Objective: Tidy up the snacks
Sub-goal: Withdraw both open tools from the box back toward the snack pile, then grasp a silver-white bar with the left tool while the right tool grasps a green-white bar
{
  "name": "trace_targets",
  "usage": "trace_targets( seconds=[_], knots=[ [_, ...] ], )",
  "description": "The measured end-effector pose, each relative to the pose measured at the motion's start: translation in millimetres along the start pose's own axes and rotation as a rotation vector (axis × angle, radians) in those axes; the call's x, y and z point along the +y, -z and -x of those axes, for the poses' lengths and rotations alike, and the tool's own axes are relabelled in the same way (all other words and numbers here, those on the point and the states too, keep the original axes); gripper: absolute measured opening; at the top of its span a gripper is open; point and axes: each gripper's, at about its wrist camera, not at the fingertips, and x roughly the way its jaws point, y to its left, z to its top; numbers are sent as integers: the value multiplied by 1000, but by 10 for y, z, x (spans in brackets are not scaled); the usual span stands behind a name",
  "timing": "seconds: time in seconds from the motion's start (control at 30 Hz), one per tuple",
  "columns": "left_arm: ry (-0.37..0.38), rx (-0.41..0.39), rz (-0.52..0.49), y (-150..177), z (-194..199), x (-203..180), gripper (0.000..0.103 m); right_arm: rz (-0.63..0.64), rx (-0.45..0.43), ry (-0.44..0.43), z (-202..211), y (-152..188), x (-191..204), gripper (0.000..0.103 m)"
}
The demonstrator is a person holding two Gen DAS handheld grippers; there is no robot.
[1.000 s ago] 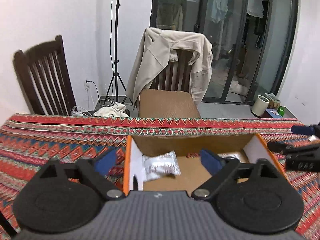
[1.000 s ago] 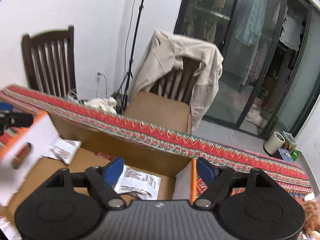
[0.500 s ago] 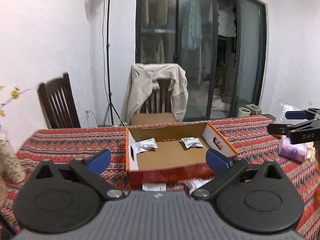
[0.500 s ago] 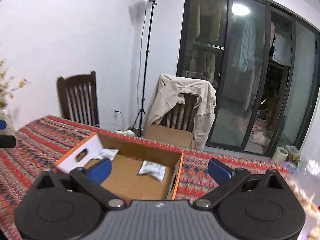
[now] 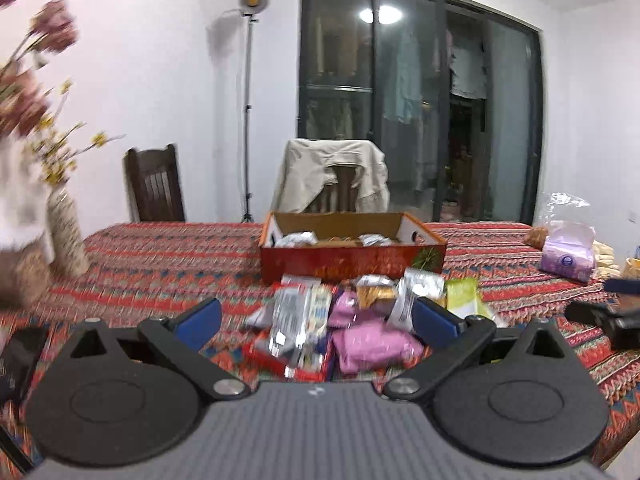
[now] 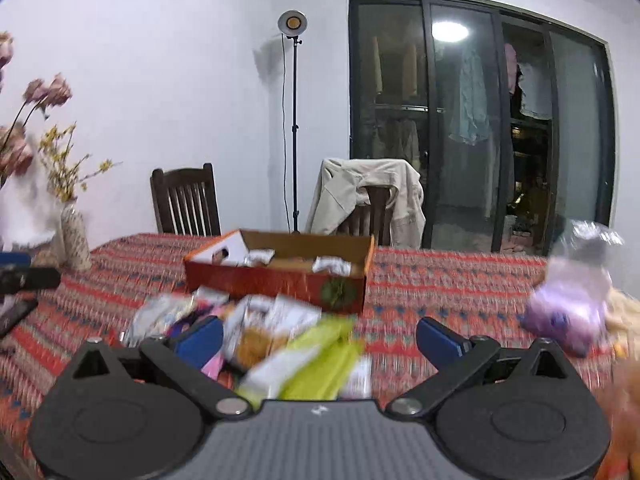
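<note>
A loose heap of snack packets (image 5: 344, 320) crowds the near middle of the desk (image 5: 168, 256), lying just in front of the open-topped red cardboard box (image 5: 352, 258), whose low walls fence in the packets inside. Bare patterned cloth runs either side of the box, hemmed on the left by a flower vase (image 5: 66, 236) and on the right by a purple tissue pack (image 5: 568, 254).

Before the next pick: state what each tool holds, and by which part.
Nothing. Left tool and right tool are both open and empty above the loose snack pile.
</note>
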Motion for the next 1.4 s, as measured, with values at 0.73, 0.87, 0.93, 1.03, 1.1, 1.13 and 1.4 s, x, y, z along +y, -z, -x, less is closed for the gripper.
trace_targets(
  seconds=[0.73,0.87,0.93,1.03,1.1,1.13,1.4],
  knots=[
    [-44,153,20,695,-183,195,103,-2,35,81,108,861,281,103],
    [-42,169,-5,627,-392,186,102,-17,44,71,-20,766,302,102],
    [-28,162,-9,566,-501,192,102,-49,70,66,-115,699,290,101],
    [-19,145,-28,439,-697,184,96,-95,104,39,-300,578,255,93],
    [-21,131,-40,360,-858,177,95,-110,126,41,-447,501,240,87],
    [-21,125,-52,320,-954,170,93,-112,128,43,-537,448,237,86],
    [10,164,-84,129,-1741,216,90,-98,137,66,-1396,75,341,69]
  ],
)
